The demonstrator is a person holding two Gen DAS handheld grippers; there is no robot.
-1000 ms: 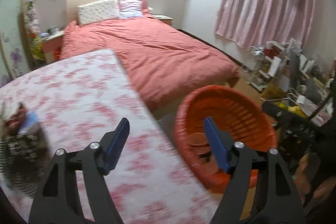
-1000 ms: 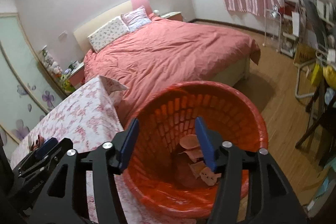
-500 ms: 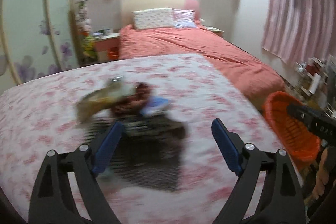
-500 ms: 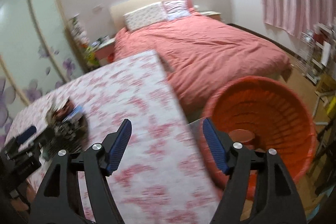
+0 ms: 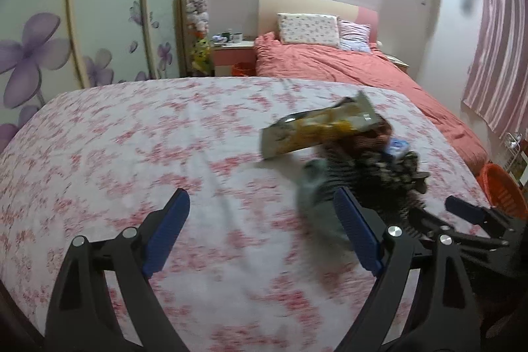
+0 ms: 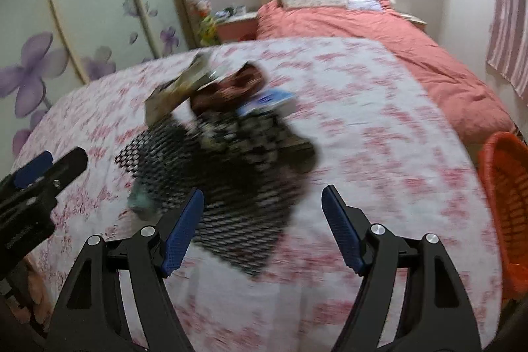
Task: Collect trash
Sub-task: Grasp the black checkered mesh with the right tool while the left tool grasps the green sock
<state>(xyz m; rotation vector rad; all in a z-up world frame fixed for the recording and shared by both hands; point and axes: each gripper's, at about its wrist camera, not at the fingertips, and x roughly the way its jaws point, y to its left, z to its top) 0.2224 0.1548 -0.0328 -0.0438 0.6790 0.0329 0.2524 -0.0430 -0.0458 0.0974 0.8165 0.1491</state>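
Observation:
A heap of trash lies on the table with the pink floral cloth (image 5: 132, 154): a yellow snack wrapper (image 5: 323, 127), a dark red wrapper (image 6: 237, 84), a blue and white packet (image 6: 267, 99) and a black mesh sheet (image 6: 231, 174). A pale green scrap (image 5: 313, 187) lies at the mesh's edge. My left gripper (image 5: 260, 203) is open and empty, to the left of the heap. My right gripper (image 6: 263, 195) hovers over the near end of the mesh. Its jaws are opening and press on nothing.
An orange laundry-style basket (image 6: 508, 197) stands on the floor past the table's right edge. A bed with a coral cover (image 5: 346, 68) is behind the table. Sliding doors with purple flowers (image 5: 39, 55) line the left wall, and a nightstand (image 5: 231, 51) stands beside the bed.
Both grippers have swung left, away from the orange basket and over the table. The trash heap has come into view before them. Both pairs of jaws stand wider than before.

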